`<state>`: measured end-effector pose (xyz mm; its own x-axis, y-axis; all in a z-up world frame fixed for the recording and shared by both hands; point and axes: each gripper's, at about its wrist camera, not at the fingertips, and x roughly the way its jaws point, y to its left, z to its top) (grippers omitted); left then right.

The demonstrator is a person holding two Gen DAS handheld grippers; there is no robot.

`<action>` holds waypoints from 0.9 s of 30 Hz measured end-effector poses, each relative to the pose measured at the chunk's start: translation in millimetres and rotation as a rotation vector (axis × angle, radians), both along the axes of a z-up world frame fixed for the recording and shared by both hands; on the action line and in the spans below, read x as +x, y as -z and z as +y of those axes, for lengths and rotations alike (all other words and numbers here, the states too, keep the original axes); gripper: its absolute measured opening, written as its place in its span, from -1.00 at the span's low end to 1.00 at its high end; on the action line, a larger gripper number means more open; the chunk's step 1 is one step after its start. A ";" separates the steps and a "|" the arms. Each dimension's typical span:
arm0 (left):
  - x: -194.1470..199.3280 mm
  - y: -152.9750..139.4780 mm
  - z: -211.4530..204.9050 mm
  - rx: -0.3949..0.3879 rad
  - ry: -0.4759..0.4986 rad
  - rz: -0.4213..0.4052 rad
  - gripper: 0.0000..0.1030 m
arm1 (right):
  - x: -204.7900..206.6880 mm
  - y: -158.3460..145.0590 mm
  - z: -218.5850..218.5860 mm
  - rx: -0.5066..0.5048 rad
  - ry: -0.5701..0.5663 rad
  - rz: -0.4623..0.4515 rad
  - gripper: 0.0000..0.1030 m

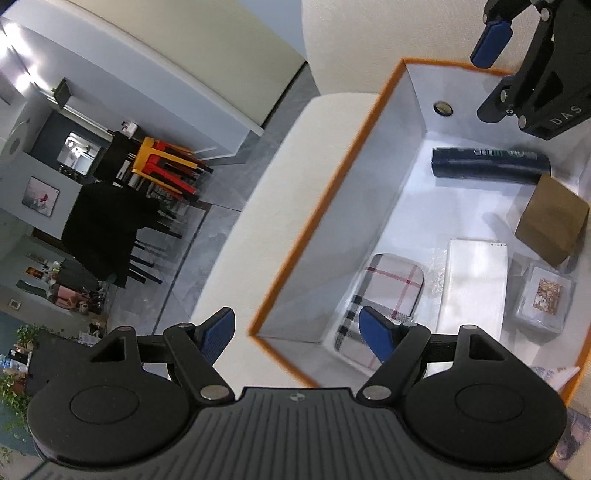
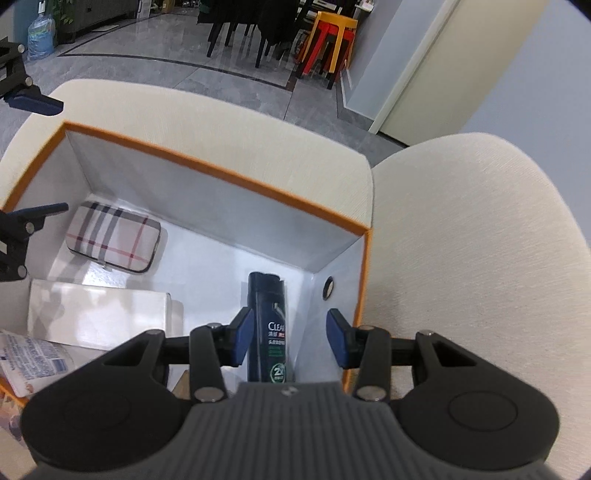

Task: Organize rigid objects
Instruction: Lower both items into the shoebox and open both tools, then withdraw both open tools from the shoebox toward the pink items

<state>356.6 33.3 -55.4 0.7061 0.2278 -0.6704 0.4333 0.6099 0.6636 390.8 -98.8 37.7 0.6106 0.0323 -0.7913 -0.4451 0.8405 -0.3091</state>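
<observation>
An orange-rimmed white box point(image 1: 325, 206) point(image 2: 229, 173) sits on a cream sofa. Inside lie a dark Clear shampoo bottle point(image 1: 491, 166) point(image 2: 266, 328), a plaid case point(image 1: 391, 291) point(image 2: 114, 240), a white box point(image 1: 472, 284) point(image 2: 96, 314), a brown cardboard box point(image 1: 552, 219) and a small clear packet point(image 1: 546, 299). My left gripper point(image 1: 299, 332) is open and empty over the box's near wall, one finger above the plaid case. My right gripper point(image 2: 290, 341) is open and empty, above the bottle's lower end; it also shows in the left wrist view point(image 1: 517, 44).
The cream sofa point(image 2: 461, 240) surrounds the box. A printed packet point(image 2: 33, 362) lies at the box's left corner. Beyond are a grey tiled floor point(image 2: 184, 70), dark chairs and stacked red and yellow stools point(image 2: 328, 37), and a water jug point(image 2: 40, 35).
</observation>
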 end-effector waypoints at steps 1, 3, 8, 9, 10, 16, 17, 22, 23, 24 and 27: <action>-2.3 -4.2 0.4 -0.004 -0.002 -0.008 0.75 | -2.6 -4.5 0.1 -0.001 -0.001 -0.006 -0.15; -6.1 -15.8 2.1 -0.023 -0.008 -0.030 0.75 | -8.8 -14.0 0.3 -0.002 -0.005 -0.021 -0.15; -21.6 -36.7 5.0 -0.065 -0.020 -0.058 0.75 | -27.3 -34.9 -2.0 0.001 -0.019 -0.053 -0.14; -25.0 -40.0 4.9 -0.057 -0.018 -0.064 0.75 | -30.9 -38.7 -2.7 0.001 -0.022 -0.058 -0.14; -28.3 -41.7 5.1 -0.053 -0.017 -0.068 0.75 | -34.5 -42.2 -3.4 0.000 -0.024 -0.062 -0.14; -49.2 -62.6 8.7 -0.053 -0.022 -0.102 0.75 | -56.1 -68.9 -11.6 0.008 -0.024 -0.100 -0.13; -52.4 -65.1 7.9 -0.052 -0.020 -0.108 0.75 | -59.6 -73.8 -13.1 0.012 -0.025 -0.107 -0.13; -73.1 -85.6 12.2 -0.077 -0.020 -0.147 0.75 | -87.3 -103.2 -22.9 0.048 -0.039 -0.138 -0.08; -77.6 -89.7 12.9 -0.083 -0.020 -0.156 0.75 | -95.1 -110.9 -27.1 0.059 -0.043 -0.144 -0.08; -80.8 -92.6 13.3 -0.086 -0.020 -0.161 0.75 | -101.7 -117.0 -29.7 0.065 -0.046 -0.150 -0.08; -93.3 -102.1 14.7 -0.093 -0.017 -0.183 0.75 | -126.9 -138.8 -38.7 0.075 -0.059 -0.185 -0.08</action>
